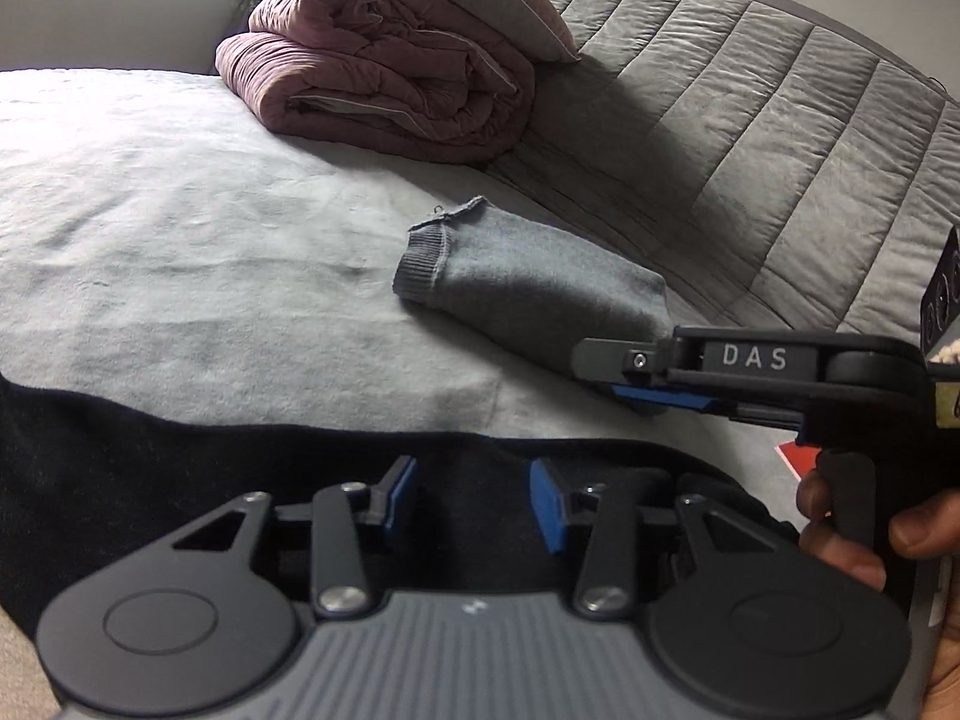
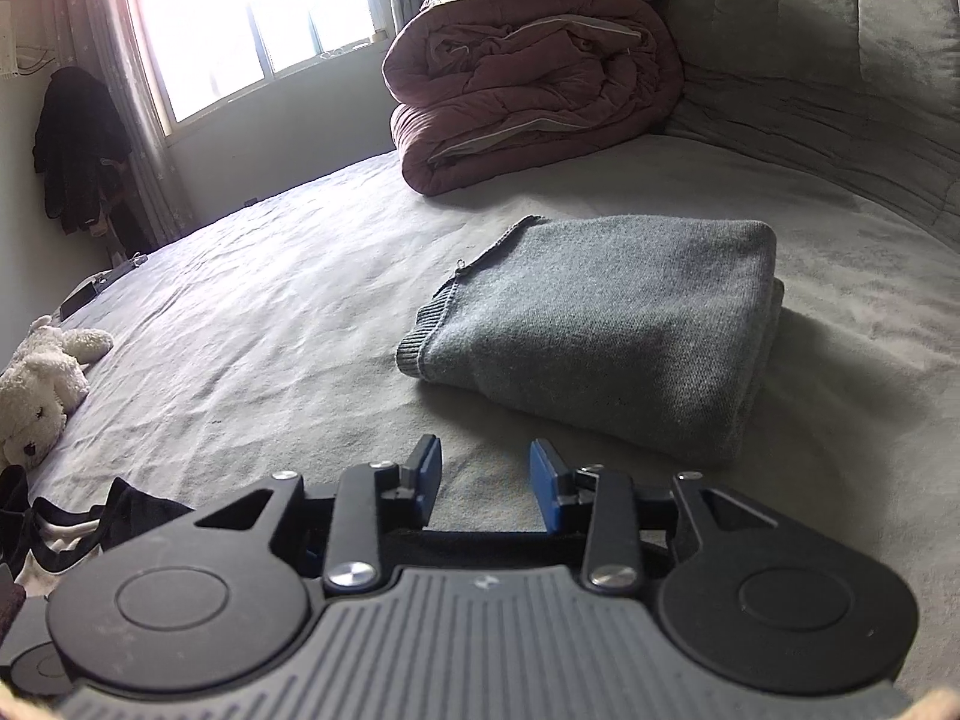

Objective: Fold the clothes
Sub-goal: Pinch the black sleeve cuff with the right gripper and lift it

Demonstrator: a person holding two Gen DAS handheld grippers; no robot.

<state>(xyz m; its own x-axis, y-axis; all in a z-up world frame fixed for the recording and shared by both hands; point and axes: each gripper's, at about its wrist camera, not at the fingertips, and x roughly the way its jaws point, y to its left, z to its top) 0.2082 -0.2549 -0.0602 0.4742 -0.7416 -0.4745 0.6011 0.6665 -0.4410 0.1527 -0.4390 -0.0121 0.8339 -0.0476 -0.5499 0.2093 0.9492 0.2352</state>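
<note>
Your left gripper [image 1: 474, 501] stands part open, empty, over a black garment [image 1: 180, 468] at the bed's [image 1: 180, 210] near edge. Your right gripper [image 2: 486, 489] stands part open, empty, just short of the folded grey sweater [image 2: 600, 330] mid-bed.

Grey-sheeted bed [image 2: 270, 324] with folded grey sweater [image 2: 600, 330], rolled maroon duvet [image 2: 534, 90], white plush dog [image 2: 42, 384].

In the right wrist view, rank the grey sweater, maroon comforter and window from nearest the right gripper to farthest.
From the right gripper:
1. Grey sweater, folded, just ahead and right.
2. Maroon comforter, bundled by the headboard.
3. Window, far wall, upper left.
</note>
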